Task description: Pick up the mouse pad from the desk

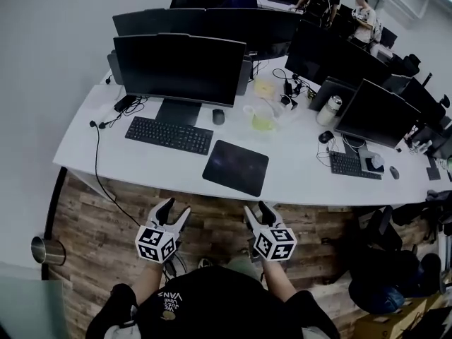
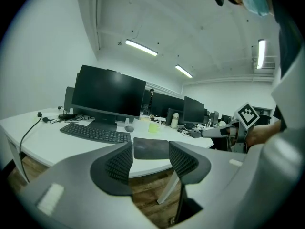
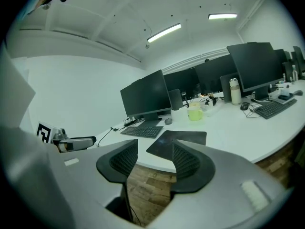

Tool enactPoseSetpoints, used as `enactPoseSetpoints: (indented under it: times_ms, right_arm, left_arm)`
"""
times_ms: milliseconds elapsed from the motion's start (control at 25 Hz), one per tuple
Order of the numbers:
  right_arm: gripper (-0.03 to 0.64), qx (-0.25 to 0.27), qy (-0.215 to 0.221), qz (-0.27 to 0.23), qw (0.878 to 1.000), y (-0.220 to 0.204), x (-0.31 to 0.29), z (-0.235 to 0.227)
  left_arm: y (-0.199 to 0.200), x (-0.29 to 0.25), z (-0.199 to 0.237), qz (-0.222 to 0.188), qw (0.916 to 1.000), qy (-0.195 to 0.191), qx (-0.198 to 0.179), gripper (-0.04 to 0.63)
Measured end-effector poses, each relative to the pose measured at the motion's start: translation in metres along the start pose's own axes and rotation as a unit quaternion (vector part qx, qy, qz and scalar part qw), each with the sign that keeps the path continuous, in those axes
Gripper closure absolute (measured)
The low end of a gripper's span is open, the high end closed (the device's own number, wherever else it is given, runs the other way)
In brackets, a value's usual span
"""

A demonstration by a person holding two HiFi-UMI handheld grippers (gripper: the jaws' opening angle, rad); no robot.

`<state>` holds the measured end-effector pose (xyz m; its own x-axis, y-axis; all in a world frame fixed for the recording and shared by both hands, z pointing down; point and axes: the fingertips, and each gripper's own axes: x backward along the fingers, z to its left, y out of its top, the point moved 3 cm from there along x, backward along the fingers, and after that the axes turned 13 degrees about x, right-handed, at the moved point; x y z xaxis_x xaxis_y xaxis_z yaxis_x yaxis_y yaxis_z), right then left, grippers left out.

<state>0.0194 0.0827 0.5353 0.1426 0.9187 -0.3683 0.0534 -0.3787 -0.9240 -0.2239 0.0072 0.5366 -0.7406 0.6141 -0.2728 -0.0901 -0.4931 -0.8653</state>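
Note:
A dark, flat mouse pad (image 1: 236, 167) lies on the white desk (image 1: 296, 171) near its front edge, right of a black keyboard (image 1: 169, 135). Both grippers hover over the wooden floor, short of the desk. My left gripper (image 1: 176, 212) is open and empty, and the mouse pad (image 2: 150, 149) shows between its jaws, farther off. My right gripper (image 1: 258, 211) is open and empty too, with the mouse pad (image 3: 177, 142) ahead beyond its jaws. In the left gripper view the right gripper (image 2: 206, 133) appears at the right.
On the desk stand several monitors (image 1: 181, 68), a grey mouse (image 1: 218, 116), a yellow-green cup (image 1: 262, 119), a can (image 1: 328, 109) and a second keyboard (image 1: 346, 165). A cable (image 1: 97, 157) hangs off the left front edge. A metal bin (image 1: 46, 251) stands on the floor at left. People stand far behind.

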Motion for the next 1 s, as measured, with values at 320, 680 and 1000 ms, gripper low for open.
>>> enactPoseSetpoints:
  times_ms: [320, 680, 1000]
  right_arm:
    - [0.403, 0.003, 0.012, 0.018, 1.0, 0.004, -0.035, -0.03]
    - [0.403, 0.016, 0.018, 0.023, 0.999, 0.026, -0.067, -0.098]
    - [0.403, 0.031, 0.043, 0.031, 0.998, 0.04, -0.101, -0.153]
  left_arm:
    - [0.0, -0.029, 0.015, 0.002, 0.9994, 0.026, 0.023, 0.382]
    - [0.002, -0.087, 0.005, 0.003, 0.998, 0.052, 0.036, 0.382]
    - [-0.001, -0.134, -0.003, -0.001, 0.9951, 0.087, 0.048, 0.382]
